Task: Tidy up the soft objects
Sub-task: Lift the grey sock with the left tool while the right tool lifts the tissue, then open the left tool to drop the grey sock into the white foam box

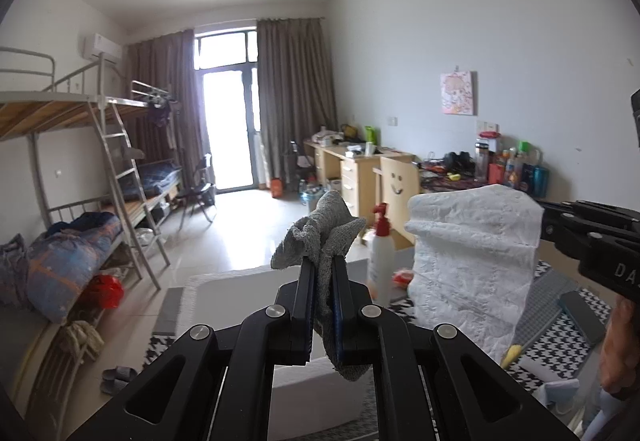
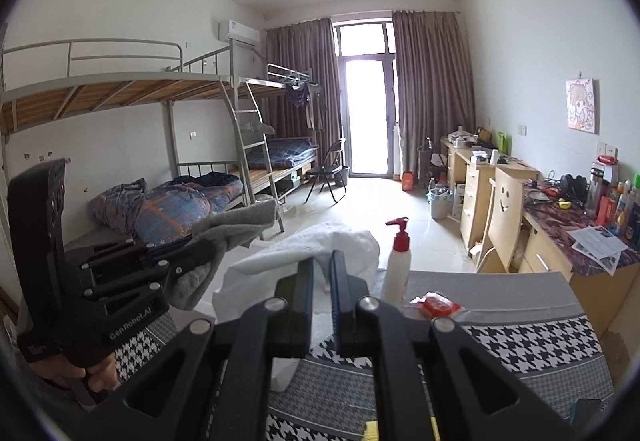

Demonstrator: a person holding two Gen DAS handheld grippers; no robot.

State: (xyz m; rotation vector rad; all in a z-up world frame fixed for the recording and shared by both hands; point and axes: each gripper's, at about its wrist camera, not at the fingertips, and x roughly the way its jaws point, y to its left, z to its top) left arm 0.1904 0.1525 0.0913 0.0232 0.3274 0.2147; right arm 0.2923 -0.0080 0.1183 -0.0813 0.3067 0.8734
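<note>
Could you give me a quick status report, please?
Left gripper shut on grey cloth. Right gripper shut on white sheet. Pump bottle close ahead.

Ahead of both raised cloths, the white pump bottle point(image 2: 397, 265) stands upright on the houndstooth table point(image 2: 520, 337), a red packet point(image 2: 438, 305) beside it (both block that middle stretch); the cover's right side lies open.

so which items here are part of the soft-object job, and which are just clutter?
Job:
- grey cloth, in left hand-held gripper
- white padded sheet, in right hand-held gripper

Clutter:
- pump bottle
- red packet
- houndstooth cover
</note>
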